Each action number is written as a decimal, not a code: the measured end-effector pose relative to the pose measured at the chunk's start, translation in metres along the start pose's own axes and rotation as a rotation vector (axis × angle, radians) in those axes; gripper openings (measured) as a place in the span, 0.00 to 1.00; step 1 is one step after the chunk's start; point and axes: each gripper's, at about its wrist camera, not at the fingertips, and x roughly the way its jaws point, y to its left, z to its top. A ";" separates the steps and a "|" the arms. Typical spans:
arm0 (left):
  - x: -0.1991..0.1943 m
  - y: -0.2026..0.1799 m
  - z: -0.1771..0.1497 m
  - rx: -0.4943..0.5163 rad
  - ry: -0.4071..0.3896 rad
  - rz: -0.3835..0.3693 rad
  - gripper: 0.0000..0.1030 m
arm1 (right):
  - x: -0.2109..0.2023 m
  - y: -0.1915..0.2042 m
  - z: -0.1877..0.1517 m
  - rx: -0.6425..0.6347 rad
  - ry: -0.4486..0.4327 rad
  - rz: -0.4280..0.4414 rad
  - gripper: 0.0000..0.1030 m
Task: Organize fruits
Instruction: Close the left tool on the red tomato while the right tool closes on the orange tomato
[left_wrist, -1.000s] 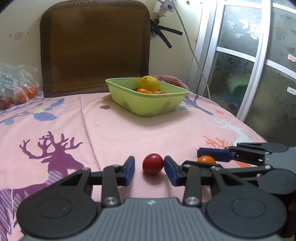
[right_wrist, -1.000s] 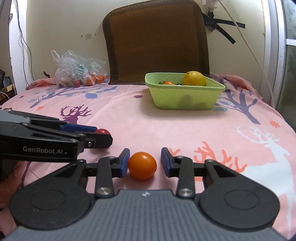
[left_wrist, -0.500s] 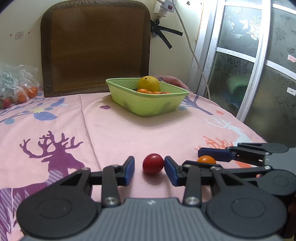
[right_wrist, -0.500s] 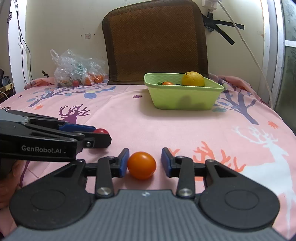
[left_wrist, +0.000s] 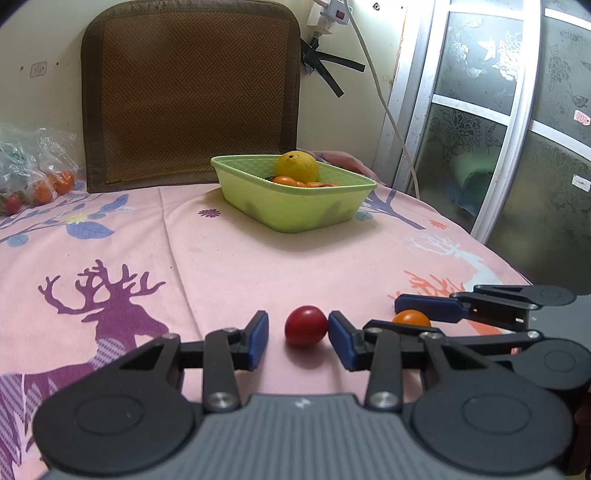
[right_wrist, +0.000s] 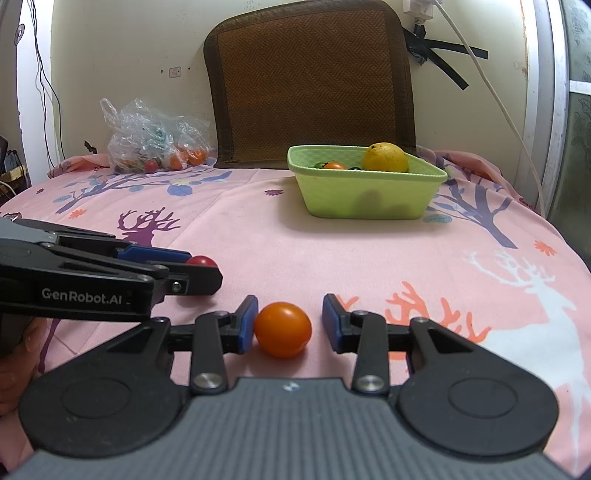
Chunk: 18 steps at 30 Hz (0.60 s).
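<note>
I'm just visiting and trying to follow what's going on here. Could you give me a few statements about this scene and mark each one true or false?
1. The small red round tomato sits between the open left tongs. True.
2. The right tongs are empty. False: the small orange round fruit lies between them.
3. The light green plastic basket holds a large yellow fruit. True.
4. The basket is empty. False: fruit lies inside.

Cream wall behind, scuffed; brown woven cushion leaning against it. Pink deer-print tablecloth across the table. Frosted glass door alongside (floral pattern, aluminium frame).
</note>
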 end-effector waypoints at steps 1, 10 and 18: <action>0.000 0.000 0.000 0.000 0.000 0.000 0.36 | 0.000 0.000 0.000 0.001 0.000 0.001 0.40; 0.000 0.000 0.000 -0.001 -0.001 -0.001 0.36 | 0.000 0.000 -0.001 0.002 -0.001 -0.004 0.41; -0.003 -0.006 -0.002 0.023 -0.006 0.001 0.32 | -0.012 0.004 -0.008 -0.011 -0.007 -0.016 0.43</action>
